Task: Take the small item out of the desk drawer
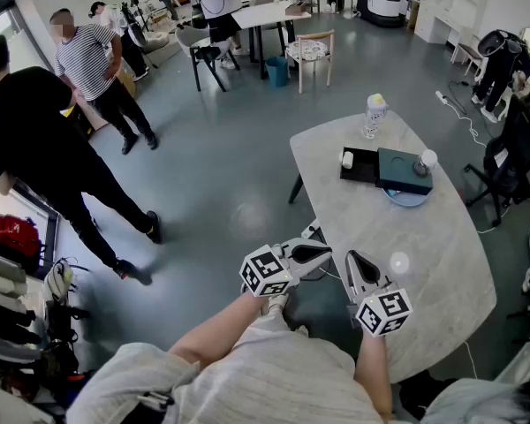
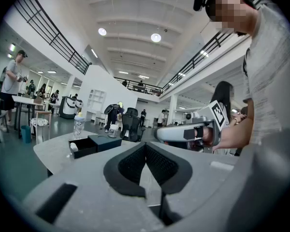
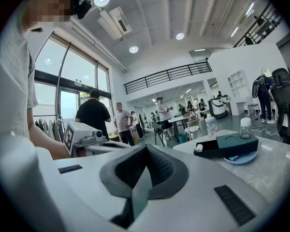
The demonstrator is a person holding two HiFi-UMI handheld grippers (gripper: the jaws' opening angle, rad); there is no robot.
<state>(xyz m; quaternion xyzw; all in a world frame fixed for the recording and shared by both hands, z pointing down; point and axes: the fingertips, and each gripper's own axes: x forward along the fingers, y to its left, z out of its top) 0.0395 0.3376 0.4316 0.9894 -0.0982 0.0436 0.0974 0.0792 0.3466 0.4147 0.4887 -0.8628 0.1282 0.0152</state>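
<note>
Table [image 1: 415, 232] with open drawer [image 1: 362, 168] stands on grey floor [image 1: 230, 148].

— What is the person wearing?
— A pale grey, ribbed short-sleeved shirt [image 1: 265, 374], at the lower middle of the head view. A small black camera [image 3: 85, 6] sits at the head, upper left of the right gripper view.
— And the tools?
— The left gripper [image 1: 318, 254] and right gripper [image 1: 357, 263] have light grey shells and dark ridged pads [image 2: 160, 164]. Each carries a white cube [image 1: 267, 272] with black square markers.
</note>
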